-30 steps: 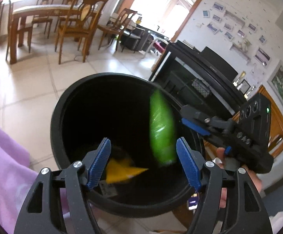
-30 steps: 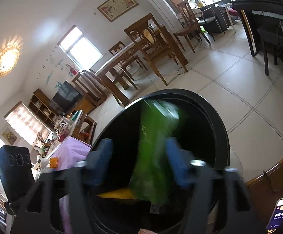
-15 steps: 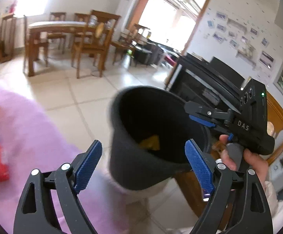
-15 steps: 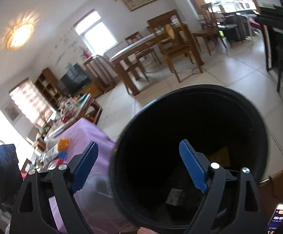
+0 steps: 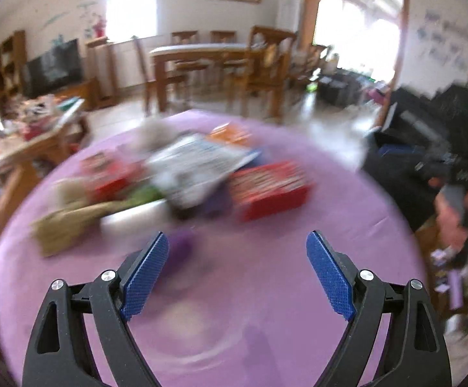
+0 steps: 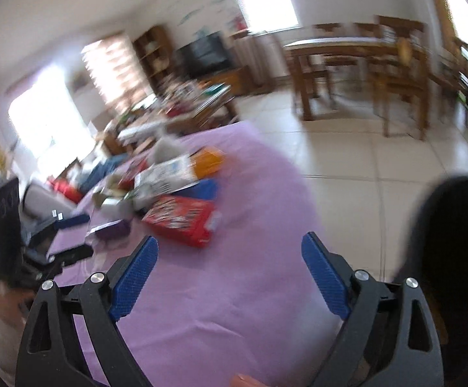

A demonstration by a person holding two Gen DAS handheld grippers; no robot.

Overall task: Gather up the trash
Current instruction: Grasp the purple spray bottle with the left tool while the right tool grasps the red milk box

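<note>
Both views are blurred by motion. A pile of trash lies on the purple tablecloth: a red box, a white printed wrapper, an orange packet, a tan paper bag and a small purple box. My left gripper hangs open over the near cloth, nothing between its pads. My right gripper is over the cloth too, its jaws still opening and empty. The red box lies just beyond its left finger. The black trash bin stands at the right edge.
The other gripper and a hand show at the views' edges. Beyond the table are tiled floor, a wooden dining table with chairs, a cluttered low table and a television.
Both grippers swung left, away from the bin's mouth to the purple table. The green packet dropped into the bin. Both jaws widened.
</note>
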